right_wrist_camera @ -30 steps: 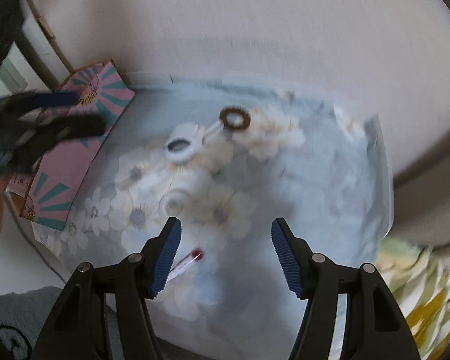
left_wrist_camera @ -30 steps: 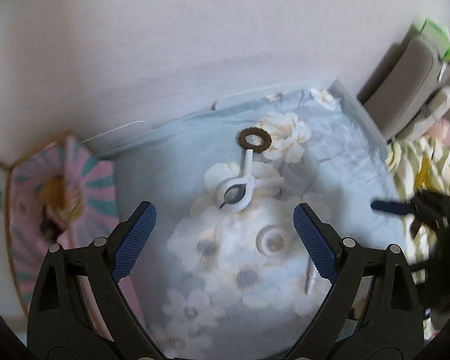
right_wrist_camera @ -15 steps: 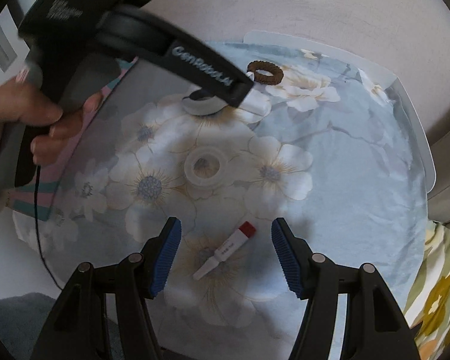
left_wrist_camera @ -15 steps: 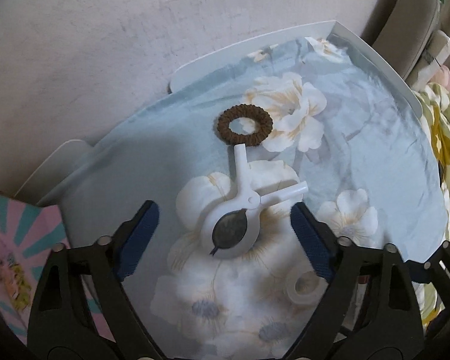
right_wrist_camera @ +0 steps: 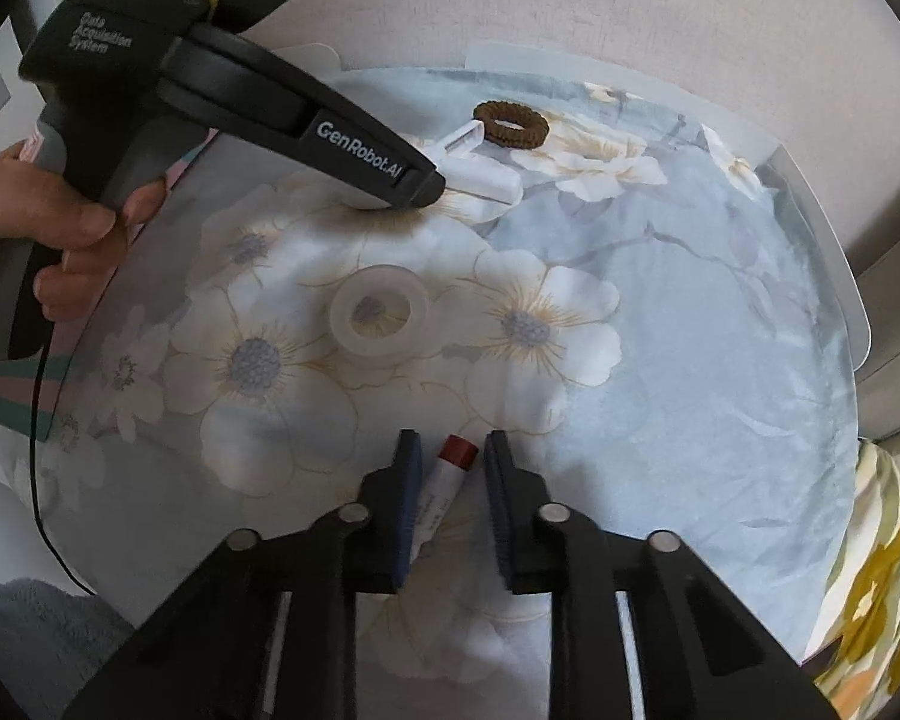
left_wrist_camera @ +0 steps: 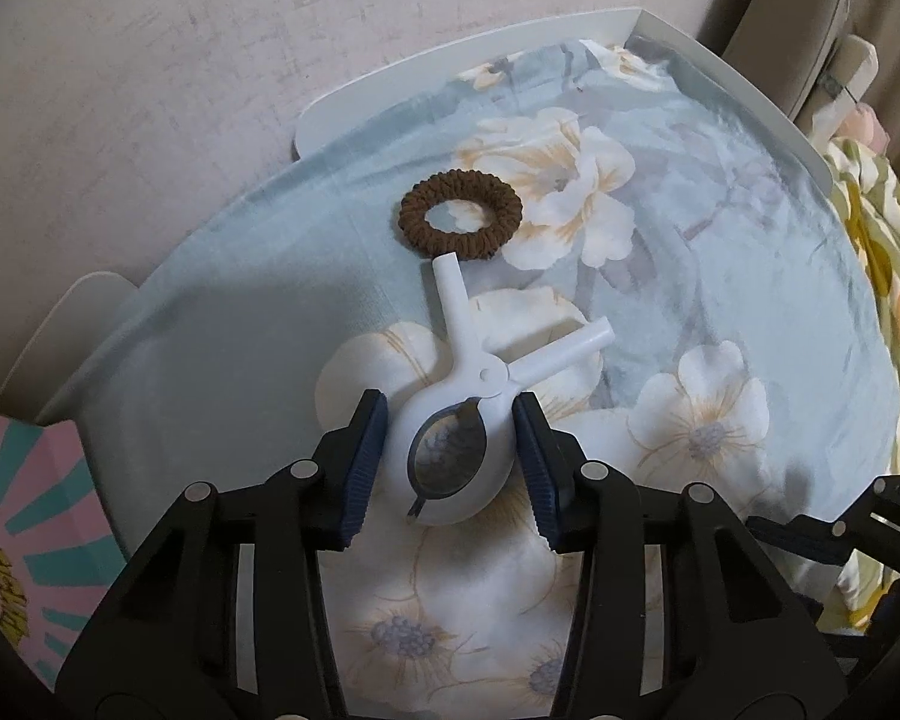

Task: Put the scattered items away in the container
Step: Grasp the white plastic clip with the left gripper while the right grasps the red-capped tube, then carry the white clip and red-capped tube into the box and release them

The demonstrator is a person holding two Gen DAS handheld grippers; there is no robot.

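A white plastic clip [left_wrist_camera: 474,414] lies on the floral cloth; my left gripper [left_wrist_camera: 450,468] straddles its round head, fingers close on both sides, touching or nearly so. A brown hair tie [left_wrist_camera: 459,222] lies just beyond the clip's handle, also in the right wrist view [right_wrist_camera: 510,123]. My right gripper [right_wrist_camera: 447,492] has narrowed around a small white tube with a red cap [right_wrist_camera: 444,480] lying on the cloth, a slight gap on each side. A clear tape roll [right_wrist_camera: 379,315] lies in the middle. The pink striped box [left_wrist_camera: 24,534] is at the left.
The floral cloth covers a white table [left_wrist_camera: 462,60] against a pale wall. A yellow-patterned blanket [left_wrist_camera: 888,276] and a beige chair [left_wrist_camera: 780,18] are to the right. The left gripper's body [right_wrist_camera: 240,96] and the hand holding it cross the right wrist view.
Both grippers came down and forward to the cloth and narrowed: the left around the white clip, the right around the red-capped tube.
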